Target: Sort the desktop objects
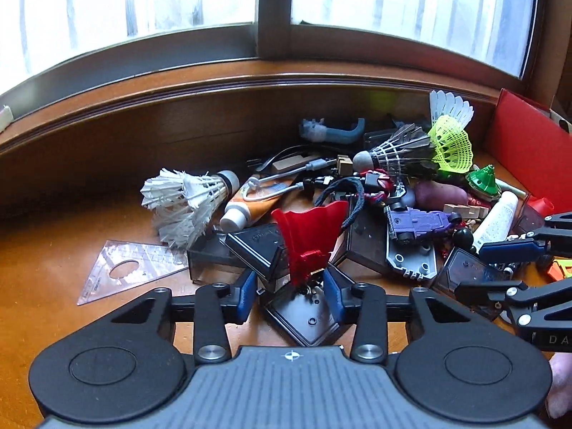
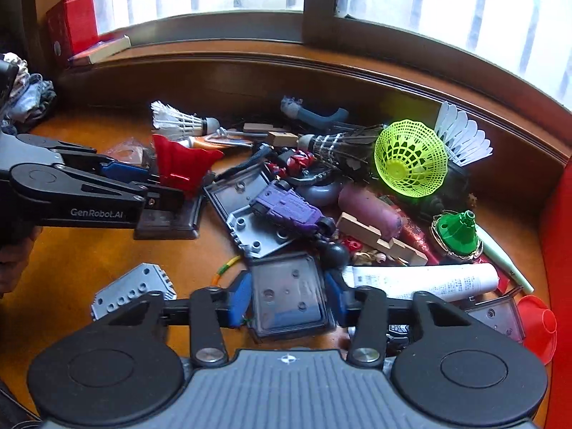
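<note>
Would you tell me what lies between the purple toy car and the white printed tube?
In the right wrist view, a black ball lies between the purple toy car and the white printed tube.

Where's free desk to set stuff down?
Bare wood left of the white shuttlecock and clear triangle ruler, toward the back ledge. Crowded from the purple toy car right to the red box.

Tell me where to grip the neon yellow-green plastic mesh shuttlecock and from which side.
Grip the neon yellow-green plastic mesh shuttlecock across its flared skirt rim, coming from above and the front. It lies tilted atop the black feather shuttlecock, open mouth facing the right wrist camera, so the rim is exposed while its nose is hidden behind. Squeeze lightly; the mesh probably flexes.
</note>
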Action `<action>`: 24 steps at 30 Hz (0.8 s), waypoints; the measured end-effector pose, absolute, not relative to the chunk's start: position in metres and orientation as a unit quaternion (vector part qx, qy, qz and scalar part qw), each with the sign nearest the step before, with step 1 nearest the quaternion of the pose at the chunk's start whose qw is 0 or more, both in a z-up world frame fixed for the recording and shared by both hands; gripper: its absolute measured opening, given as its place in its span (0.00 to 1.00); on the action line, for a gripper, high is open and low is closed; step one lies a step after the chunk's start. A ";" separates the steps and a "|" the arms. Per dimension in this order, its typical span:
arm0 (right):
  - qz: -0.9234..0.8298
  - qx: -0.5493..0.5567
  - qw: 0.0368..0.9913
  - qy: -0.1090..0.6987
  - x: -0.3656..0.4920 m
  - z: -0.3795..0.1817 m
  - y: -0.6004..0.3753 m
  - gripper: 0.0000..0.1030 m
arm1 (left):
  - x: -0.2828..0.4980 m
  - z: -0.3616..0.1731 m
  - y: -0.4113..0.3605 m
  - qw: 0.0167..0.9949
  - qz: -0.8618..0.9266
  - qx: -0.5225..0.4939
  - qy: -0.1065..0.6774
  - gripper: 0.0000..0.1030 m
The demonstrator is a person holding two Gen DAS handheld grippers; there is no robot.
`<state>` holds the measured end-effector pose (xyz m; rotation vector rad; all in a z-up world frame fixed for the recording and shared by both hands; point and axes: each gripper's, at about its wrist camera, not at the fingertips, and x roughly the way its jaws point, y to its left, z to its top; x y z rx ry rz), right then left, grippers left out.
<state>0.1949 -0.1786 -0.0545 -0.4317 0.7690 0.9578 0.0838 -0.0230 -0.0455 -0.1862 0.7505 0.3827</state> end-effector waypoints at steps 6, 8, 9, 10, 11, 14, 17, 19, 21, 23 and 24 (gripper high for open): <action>0.442 -0.196 0.797 0.362 0.195 -0.052 -0.181 0.44 | 0.079 -0.036 -0.032 0.919 0.149 -0.076 0.356 0.38; 0.440 -0.194 0.797 0.365 0.195 -0.052 -0.182 0.44 | 0.078 -0.036 -0.037 0.921 0.139 -0.074 0.358 0.39; 0.439 -0.192 0.797 0.366 0.196 -0.052 -0.183 0.44 | 0.078 -0.036 -0.039 0.920 0.137 -0.074 0.359 0.40; 0.438 -0.192 0.797 0.367 0.196 -0.051 -0.184 0.44 | 0.078 -0.036 -0.041 0.920 0.136 -0.074 0.360 0.42; 0.437 -0.191 0.798 0.369 0.196 -0.051 -0.185 0.44 | 0.078 -0.037 -0.042 0.919 0.136 -0.075 0.362 0.43; 0.436 -0.189 0.798 0.372 0.196 -0.050 -0.188 0.44 | 0.078 -0.041 -0.043 0.916 0.141 -0.076 0.368 0.50; 0.436 -0.191 0.796 0.375 0.195 -0.049 -0.192 0.45 | 0.076 -0.044 -0.042 0.914 0.136 -0.077 0.374 0.55; 0.438 -0.194 0.794 0.373 0.194 -0.048 -0.195 0.44 | 0.076 -0.047 -0.042 0.913 0.129 -0.077 0.380 0.57; 0.438 -0.195 0.794 0.373 0.194 -0.048 -0.196 0.45 | 0.076 -0.051 -0.042 0.910 0.122 -0.080 0.387 0.57; 0.437 -0.195 0.795 0.374 0.193 -0.048 -0.197 0.45 | 0.076 -0.055 -0.043 0.910 0.119 -0.078 0.389 0.58; 0.437 -0.195 0.795 0.374 0.193 -0.048 -0.197 0.46 | 0.077 -0.057 -0.044 0.911 0.118 -0.073 0.389 0.58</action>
